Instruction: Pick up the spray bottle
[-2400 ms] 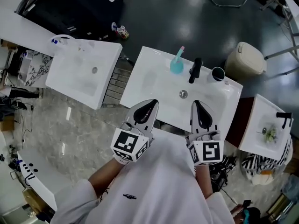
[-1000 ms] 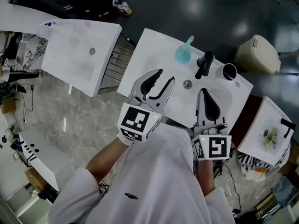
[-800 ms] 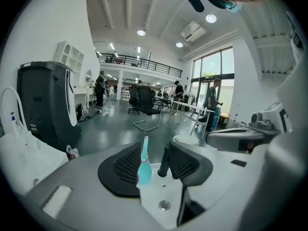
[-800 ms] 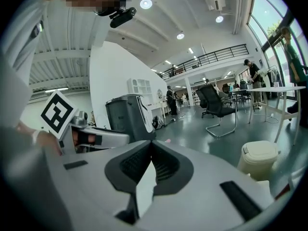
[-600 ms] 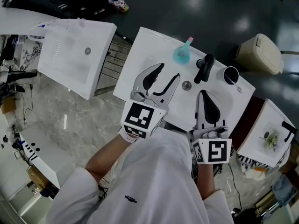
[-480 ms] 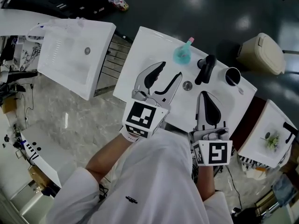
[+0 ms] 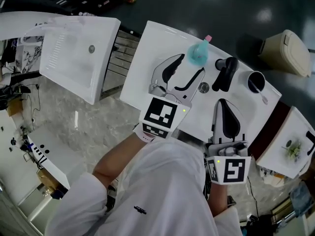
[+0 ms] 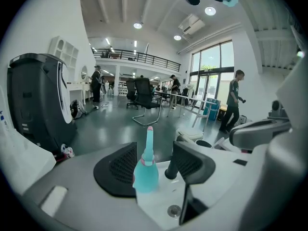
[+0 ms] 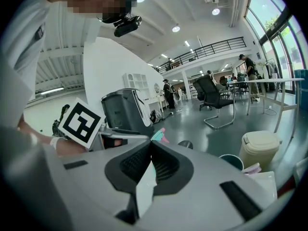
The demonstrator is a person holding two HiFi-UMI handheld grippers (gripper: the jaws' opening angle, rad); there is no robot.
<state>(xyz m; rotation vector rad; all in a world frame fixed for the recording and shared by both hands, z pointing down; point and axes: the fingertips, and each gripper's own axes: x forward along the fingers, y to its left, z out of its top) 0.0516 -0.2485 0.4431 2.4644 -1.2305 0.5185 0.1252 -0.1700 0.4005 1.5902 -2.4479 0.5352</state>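
My left gripper (image 7: 192, 64) has its jaws opening, spread wide, with nothing pressed between the pads; through its own camera the left gripper (image 8: 158, 153) frames the spray bottle (image 8: 145, 173) in the gap, standing upright just ahead of the fingertips and a little toward the left-hand jaw. From the head view the spray bottle (image 7: 198, 58) sits just beyond the tips, closer to the right-hand jaw, its pink nozzle pointing away from me; I see no contact with it. The bottle stands on the far rim of the white basin (image 7: 147, 53), which lies under and ahead of this gripper; a black faucet (image 7: 224, 73) rises just right of the bottle, and the drain (image 7: 203, 87) lies below the right-hand jaw.

My right gripper (image 7: 224, 108) hangs nearer to me, over the basin's near edge, well right of the left one; its jaws are pressed together on nothing, as the right gripper (image 9: 149, 147) shows in its own view. A black cup (image 7: 256, 80) stands ahead of it and to the right; a beige bin (image 7: 288, 50) sits on the floor further beyond.
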